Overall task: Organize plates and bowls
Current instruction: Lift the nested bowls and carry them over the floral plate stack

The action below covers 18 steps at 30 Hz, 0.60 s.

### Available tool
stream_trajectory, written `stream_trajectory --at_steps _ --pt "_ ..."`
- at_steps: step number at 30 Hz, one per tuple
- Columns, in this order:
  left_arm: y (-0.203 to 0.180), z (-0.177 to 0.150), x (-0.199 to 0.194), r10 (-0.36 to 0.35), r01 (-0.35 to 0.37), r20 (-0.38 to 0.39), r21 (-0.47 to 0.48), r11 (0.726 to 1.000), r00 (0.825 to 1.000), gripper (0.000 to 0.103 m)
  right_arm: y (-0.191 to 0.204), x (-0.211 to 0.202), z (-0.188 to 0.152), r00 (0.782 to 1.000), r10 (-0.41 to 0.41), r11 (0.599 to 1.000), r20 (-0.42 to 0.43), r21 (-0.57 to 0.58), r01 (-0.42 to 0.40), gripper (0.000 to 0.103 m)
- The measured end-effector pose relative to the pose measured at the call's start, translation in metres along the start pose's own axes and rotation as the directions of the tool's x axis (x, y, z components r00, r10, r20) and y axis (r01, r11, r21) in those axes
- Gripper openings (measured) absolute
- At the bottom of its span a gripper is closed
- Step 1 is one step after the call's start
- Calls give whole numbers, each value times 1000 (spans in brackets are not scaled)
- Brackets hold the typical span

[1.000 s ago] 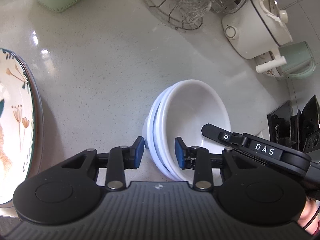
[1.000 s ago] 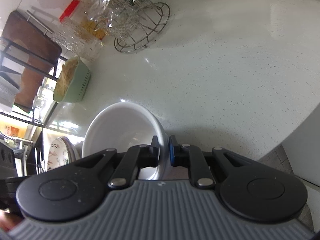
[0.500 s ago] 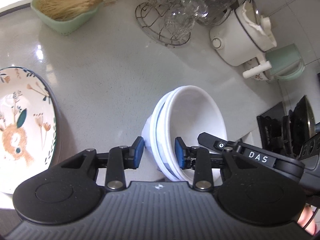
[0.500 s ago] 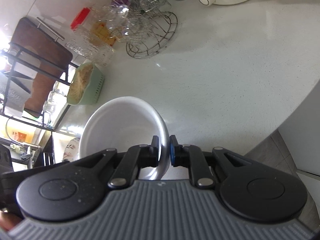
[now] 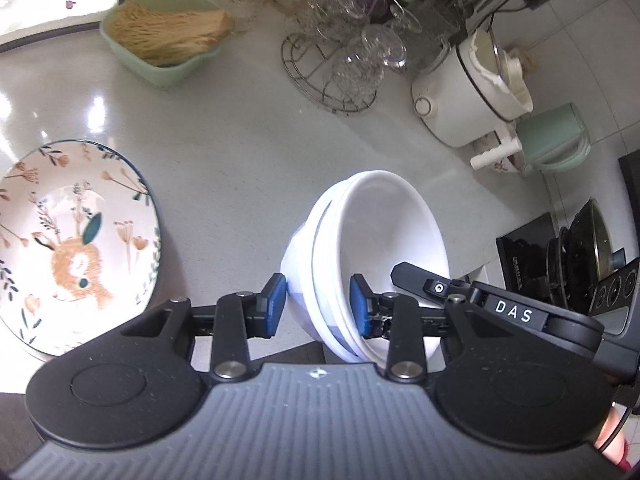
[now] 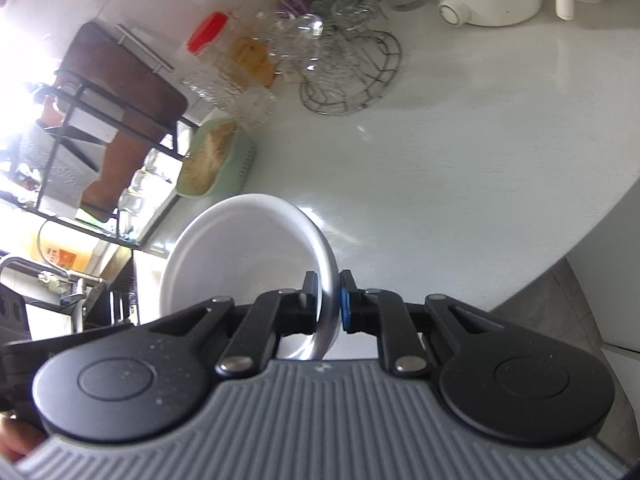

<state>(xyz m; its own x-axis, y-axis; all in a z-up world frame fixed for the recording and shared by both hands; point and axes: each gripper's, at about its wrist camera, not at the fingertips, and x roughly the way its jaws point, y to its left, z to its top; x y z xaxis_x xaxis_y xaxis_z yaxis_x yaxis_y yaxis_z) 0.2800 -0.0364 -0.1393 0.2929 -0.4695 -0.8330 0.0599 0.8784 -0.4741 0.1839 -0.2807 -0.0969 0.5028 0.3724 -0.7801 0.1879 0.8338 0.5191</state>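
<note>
A stack of white bowls (image 5: pixel 372 240) is held tilted in the air above the counter. My left gripper (image 5: pixel 316 306) is shut on the near rim of the stack, one pad outside and one inside. My right gripper (image 6: pixel 329 303) is shut on the far rim of the white bowls (image 6: pixel 244 256); its body also shows in the left wrist view (image 5: pixel 500 308). A floral plate with a rabbit picture (image 5: pixel 68 248) lies on the counter to the left of the bowls.
A green basket of noodles (image 5: pixel 164 46), a wire rack of glasses (image 5: pixel 348 68), a white rice cooker (image 5: pixel 468 96) and a green kettle (image 5: pixel 556 140) stand along the back of the pale counter (image 5: pixel 248 152). A stove with a pan (image 5: pixel 580 252) is at right.
Both grippers have lifted the bowl stack higher off the counter. The views have widened, so the whole floral plate and the back of the counter now show.
</note>
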Motion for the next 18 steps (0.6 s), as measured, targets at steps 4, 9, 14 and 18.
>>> stream_trajectory --at_steps 4,9,14,18 --pt "11 2 -11 -1 1 15 -13 1000 1000 39 14 2 -3 1000 9 999 -5 -35 -9 15" --pt "31 1 -22 -8 10 33 -74 997 999 39 33 10 -3 1000 8 997 -18 -81 -9 15" --pt "51 3 -41 -6 15 87 -107 994 996 39 52 17 -3 999 40 993 -37 -107 -43 15" --pt "71 -1 -52 2 13 107 -132 991 994 39 72 27 -4 997 53 987 -54 -147 -61 16"
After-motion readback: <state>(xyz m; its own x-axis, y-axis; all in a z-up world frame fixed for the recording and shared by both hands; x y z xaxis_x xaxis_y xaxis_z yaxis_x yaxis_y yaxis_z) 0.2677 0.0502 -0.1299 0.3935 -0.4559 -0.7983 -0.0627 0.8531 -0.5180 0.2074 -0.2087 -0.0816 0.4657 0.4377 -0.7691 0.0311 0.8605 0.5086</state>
